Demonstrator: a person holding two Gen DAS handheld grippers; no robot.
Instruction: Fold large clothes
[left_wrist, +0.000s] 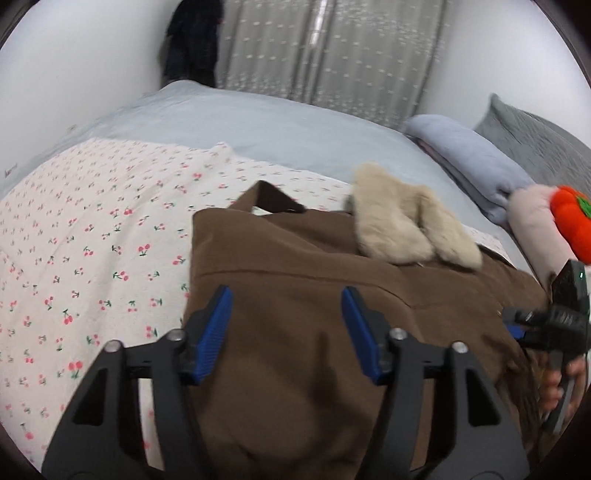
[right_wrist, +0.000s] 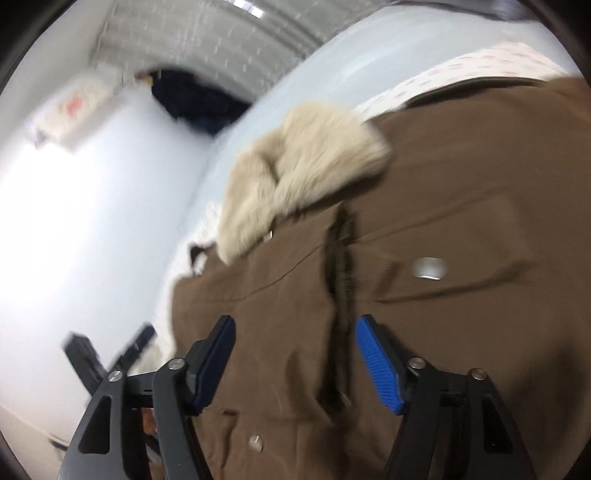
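Observation:
A brown coat (left_wrist: 295, 266) with a beige fur collar (left_wrist: 406, 229) lies spread on the bed. My left gripper (left_wrist: 286, 295) hangs over its left part, open, the blue pads apart and pressing on nothing. My right gripper (left_wrist: 513, 321) shows at the coat's right edge in the left wrist view, held by a hand. In the blurred right wrist view the right gripper (right_wrist: 295, 321) is open above the coat (right_wrist: 461, 184), near its dark front seam (right_wrist: 338, 277) and a silver snap (right_wrist: 428, 267), below the collar (right_wrist: 295, 166).
The coat rests on a white cherry-print sheet (left_wrist: 92, 240) over a pale blue bed cover (left_wrist: 277, 122). A folded lilac blanket (left_wrist: 476, 166), a grey pillow (left_wrist: 535, 136) and an orange plush (left_wrist: 572, 218) lie at the right. Grey curtains (left_wrist: 332, 55) hang behind.

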